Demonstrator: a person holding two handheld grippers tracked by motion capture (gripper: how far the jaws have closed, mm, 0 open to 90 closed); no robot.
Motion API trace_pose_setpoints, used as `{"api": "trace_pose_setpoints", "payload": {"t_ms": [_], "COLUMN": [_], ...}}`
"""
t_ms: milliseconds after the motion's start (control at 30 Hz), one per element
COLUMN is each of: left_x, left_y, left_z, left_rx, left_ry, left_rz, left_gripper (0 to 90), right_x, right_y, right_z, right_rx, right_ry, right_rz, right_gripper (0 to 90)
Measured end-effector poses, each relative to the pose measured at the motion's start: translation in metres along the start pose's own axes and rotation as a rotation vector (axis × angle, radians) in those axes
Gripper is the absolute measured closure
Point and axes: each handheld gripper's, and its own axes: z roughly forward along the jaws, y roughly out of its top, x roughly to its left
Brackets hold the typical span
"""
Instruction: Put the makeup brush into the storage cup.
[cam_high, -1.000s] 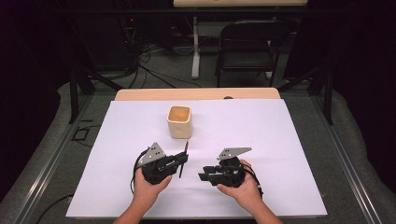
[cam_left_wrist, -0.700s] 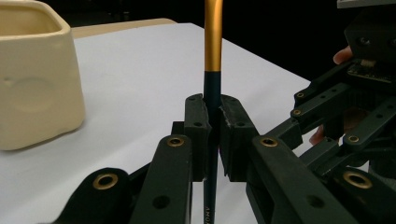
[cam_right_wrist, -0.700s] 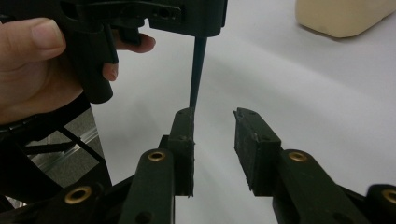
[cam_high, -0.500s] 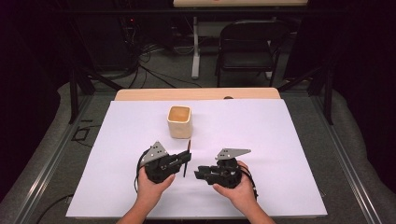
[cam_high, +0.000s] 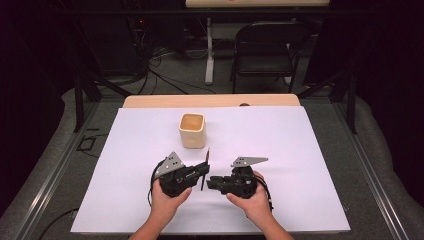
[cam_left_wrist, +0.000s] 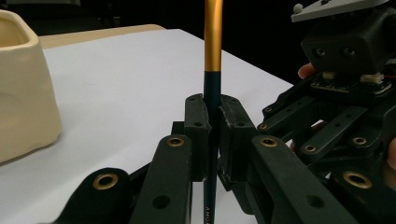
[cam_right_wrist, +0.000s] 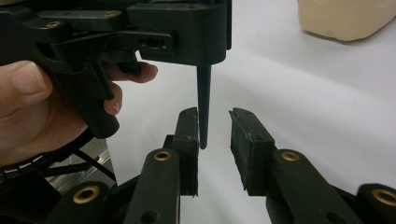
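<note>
A thin dark stick (cam_left_wrist: 213, 56) with a gold upper part stands nearly upright, and my left gripper (cam_left_wrist: 213, 100) is shut on its dark shaft. In the high view the left gripper (cam_high: 201, 171) holds the stick (cam_high: 206, 165) just in front of a cream cup (cam_high: 192, 130). My right gripper (cam_high: 211, 182) faces it from the right. The stick's pointed lower end (cam_right_wrist: 203, 107) hangs between the right gripper's (cam_right_wrist: 215, 114) jaws, close to the left pad (cam_right_wrist: 187, 140). Those jaws have just been closing, but a gap still shows at the right pad.
The white table sheet (cam_high: 300, 150) lies under both hands, with a wooden edge (cam_high: 210, 101) at its far side. The cream cup (cam_left_wrist: 23, 93) is close on the left in the left gripper view. A chair (cam_high: 265, 50) and cables are on the floor beyond.
My left gripper has shifted right with the stick, bringing its lower end between the right gripper's jaws. The right gripper's jaws have narrowed.
</note>
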Motion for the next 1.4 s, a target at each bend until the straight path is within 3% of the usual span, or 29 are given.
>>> {"api": "trace_pose_setpoints", "payload": {"t_ms": [533, 1267, 1400], "left_x": [-0.004, -0.004, -0.005], "left_y": [0.002, 0.001, 0.001], "left_z": [0.003, 0.004, 0.004], "left_rx": [-0.002, 0.004, 0.003], "left_ry": [-0.012, -0.034, -0.015], "left_rz": [0.002, -0.001, -0.001], "left_gripper": [82.8, 82.8, 82.8], "right_x": [0.0, 0.003, 0.003], "right_y": [0.0, 0.001, 0.002], "right_z": [0.006, 0.012, 0.013], "right_rx": [0.017, 0.027, 0.035], "right_ry": [0.02, 0.005, 0.009], "right_rz": [0.015, -0.033, -0.041], "right_gripper": [72.8, 80.9, 83.4]}}
